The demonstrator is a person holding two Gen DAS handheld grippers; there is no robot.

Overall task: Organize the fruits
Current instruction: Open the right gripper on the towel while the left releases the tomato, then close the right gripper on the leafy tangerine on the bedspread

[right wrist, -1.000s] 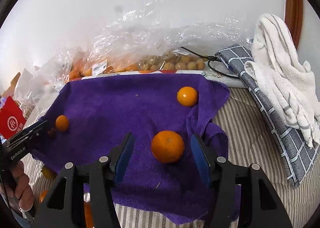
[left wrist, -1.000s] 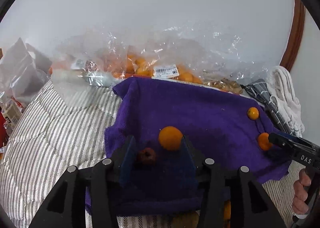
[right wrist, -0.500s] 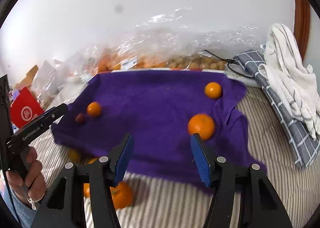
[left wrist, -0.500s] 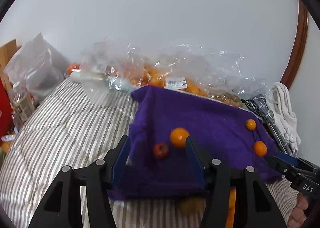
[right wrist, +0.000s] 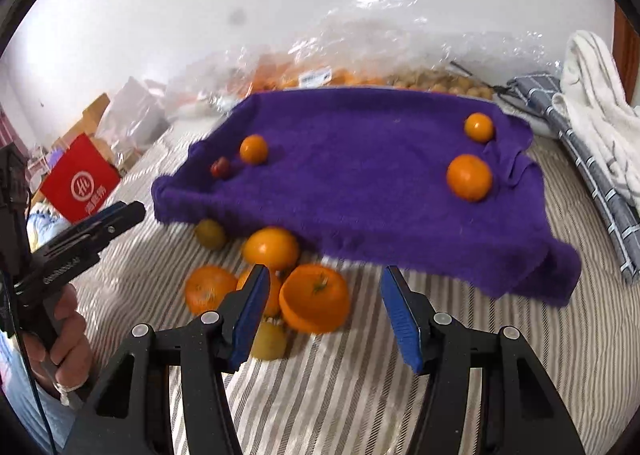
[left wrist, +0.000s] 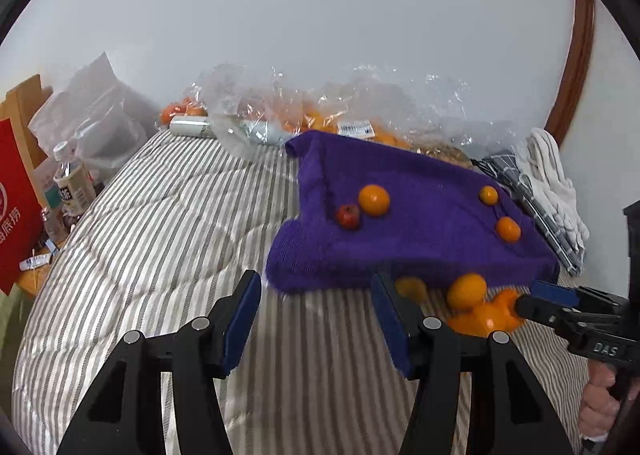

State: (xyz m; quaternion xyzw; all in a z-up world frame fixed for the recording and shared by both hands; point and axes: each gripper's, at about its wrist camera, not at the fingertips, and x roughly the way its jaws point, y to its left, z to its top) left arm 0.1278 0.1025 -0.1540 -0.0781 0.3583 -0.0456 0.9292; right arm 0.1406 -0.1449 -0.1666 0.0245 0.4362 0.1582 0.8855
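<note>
A purple towel lies on a striped bed. On it sit three oranges and a small red fruit. Several loose oranges and a greenish fruit lie on the bedding at the towel's near edge. My left gripper is open and empty above the bedding, left of the pile; it also shows in the right wrist view. My right gripper is open and empty, just over the pile.
Clear plastic bags of oranges and small brown fruit line the wall behind the towel. White and grey checked cloths lie at the right. A red bag, a bottle and clutter stand off the bed's left side.
Both grippers have pulled back from the towel toward the near side of the bed. The loose fruit pile in front of the towel has come into view. The fruits on the towel have not moved.
</note>
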